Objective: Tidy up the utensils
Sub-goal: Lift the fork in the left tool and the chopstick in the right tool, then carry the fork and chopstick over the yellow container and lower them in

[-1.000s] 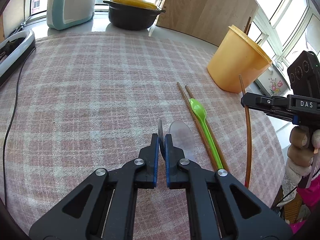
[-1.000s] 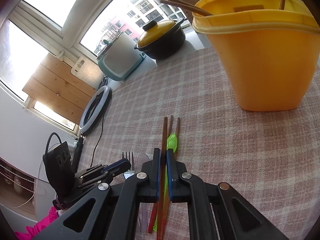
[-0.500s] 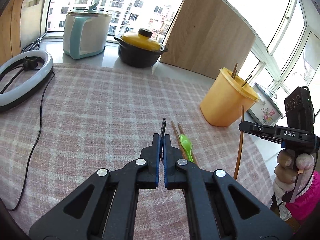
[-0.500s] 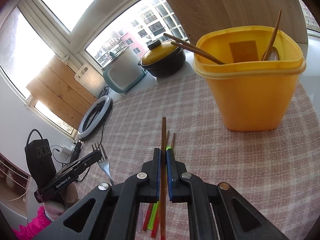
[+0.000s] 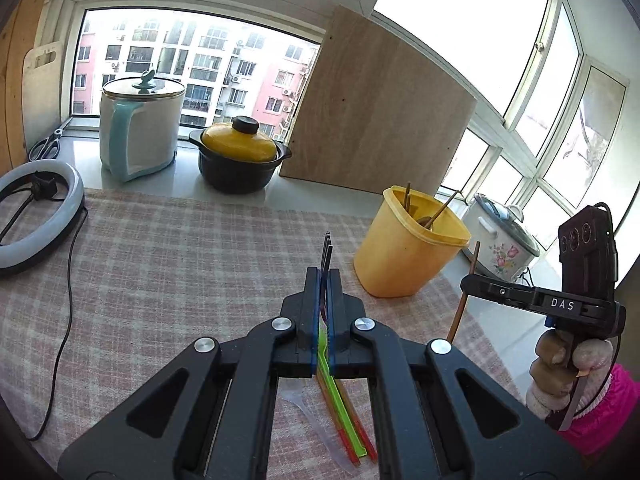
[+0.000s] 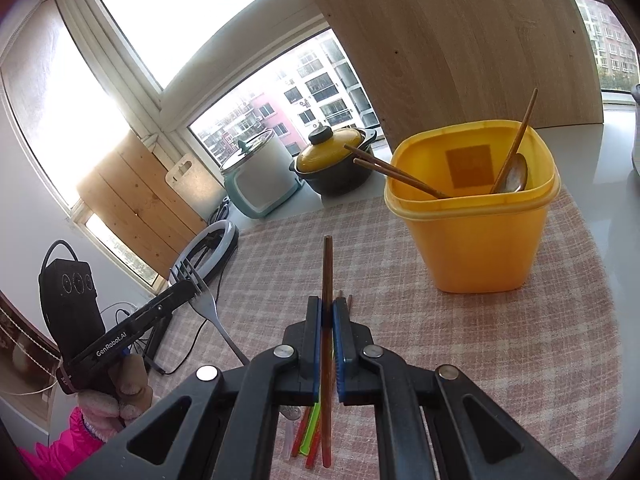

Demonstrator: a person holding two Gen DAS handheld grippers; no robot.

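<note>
My left gripper [image 5: 324,276] is shut on a metal fork [image 5: 327,252], held edge-on above the checked tablecloth; the fork also shows in the right wrist view [image 6: 202,300]. My right gripper [image 6: 328,308] is shut on a brown chopstick [image 6: 327,272], raised above the cloth; it also shows in the left wrist view [image 5: 464,296]. A yellow tub [image 6: 476,216] stands ahead and right of it, with two chopsticks [image 6: 392,172] and a wooden spoon [image 6: 514,160] inside. A green plastic spoon [image 5: 340,396], red-tipped chopsticks [image 5: 348,440] and a clear spoon [image 5: 312,412] lie on the cloth below.
On the sill behind stand a black pot with a yellow lid [image 5: 240,160], a white and teal cooker [image 5: 140,128] and a leaning wooden board [image 5: 376,112]. A ring light [image 5: 36,212] with its cable lies at the left. A floral rice cooker [image 5: 504,240] stands past the table's right edge.
Both grippers have risen away from the cloth, the left with the fork and the right with the chopstick. The views tilted up toward the windows and the tub.
</note>
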